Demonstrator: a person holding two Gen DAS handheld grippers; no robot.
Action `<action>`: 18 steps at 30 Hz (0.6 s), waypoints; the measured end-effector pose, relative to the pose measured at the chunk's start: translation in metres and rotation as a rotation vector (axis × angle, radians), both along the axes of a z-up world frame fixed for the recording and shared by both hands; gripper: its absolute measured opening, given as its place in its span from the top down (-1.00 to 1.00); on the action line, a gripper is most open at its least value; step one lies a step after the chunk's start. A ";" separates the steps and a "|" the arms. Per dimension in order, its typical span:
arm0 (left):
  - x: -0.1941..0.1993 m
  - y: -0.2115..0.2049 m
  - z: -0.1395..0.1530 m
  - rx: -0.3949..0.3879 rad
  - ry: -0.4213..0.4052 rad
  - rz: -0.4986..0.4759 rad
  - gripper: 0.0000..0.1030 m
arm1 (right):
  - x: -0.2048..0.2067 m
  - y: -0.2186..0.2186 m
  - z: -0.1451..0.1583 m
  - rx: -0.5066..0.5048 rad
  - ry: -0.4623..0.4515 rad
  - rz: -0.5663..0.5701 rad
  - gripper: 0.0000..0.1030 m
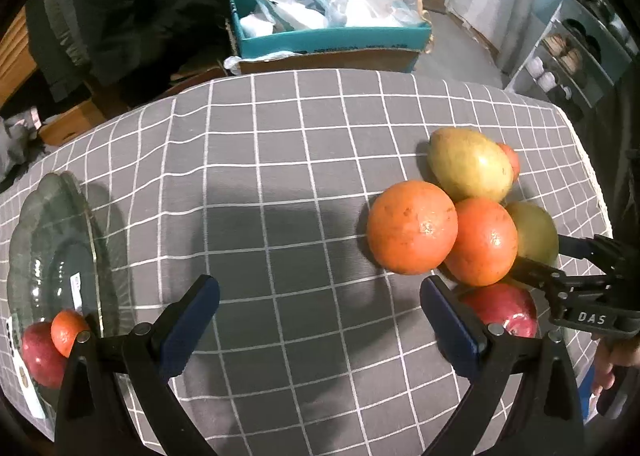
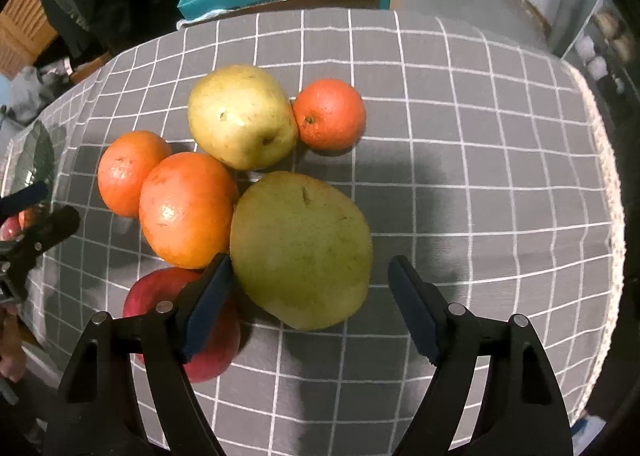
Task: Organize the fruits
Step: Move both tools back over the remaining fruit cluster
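A pile of fruit lies on the grey checked tablecloth (image 2: 480,136): two yellow-green pears (image 2: 300,252) (image 2: 242,116), three oranges (image 2: 188,210) (image 2: 130,172) (image 2: 330,114) and a red apple (image 2: 180,316). My right gripper (image 2: 310,308) is open, its fingers on either side of the near pear's lower part. My left gripper (image 1: 320,326) is open and empty over bare cloth, left of the pile (image 1: 412,226). A glass plate (image 1: 52,256) at the far left holds a red apple (image 1: 40,356) and a small orange (image 1: 66,330).
A teal cardboard box (image 1: 332,38) with plastic bags stands beyond the table's far edge. A shelf with jars (image 1: 568,56) is at the right. Dark clothing hangs at the back left. The right gripper also shows in the left wrist view (image 1: 552,264).
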State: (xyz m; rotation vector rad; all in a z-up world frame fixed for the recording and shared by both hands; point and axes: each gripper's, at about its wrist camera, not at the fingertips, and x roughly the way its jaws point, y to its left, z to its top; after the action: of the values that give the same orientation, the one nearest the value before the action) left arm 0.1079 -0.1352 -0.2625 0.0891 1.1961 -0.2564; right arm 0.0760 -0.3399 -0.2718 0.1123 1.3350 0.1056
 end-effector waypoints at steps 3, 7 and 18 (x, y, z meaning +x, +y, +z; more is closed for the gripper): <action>0.002 -0.007 -0.002 0.010 -0.004 -0.026 -0.97 | 0.002 -0.001 -0.007 0.020 0.017 -0.005 -0.48; 0.006 -0.017 -0.008 0.027 -0.005 -0.068 -0.97 | 0.002 -0.002 -0.008 0.063 0.011 -0.014 -0.37; 0.009 -0.042 -0.024 0.057 -0.013 -0.135 -0.97 | -0.004 -0.019 0.002 -0.009 -0.054 -0.090 -0.36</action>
State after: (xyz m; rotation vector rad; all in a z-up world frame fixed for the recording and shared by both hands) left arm 0.1170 -0.1773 -0.2865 0.2212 1.1861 -0.3395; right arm 0.0720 -0.3586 -0.2701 0.1603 1.2739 0.0260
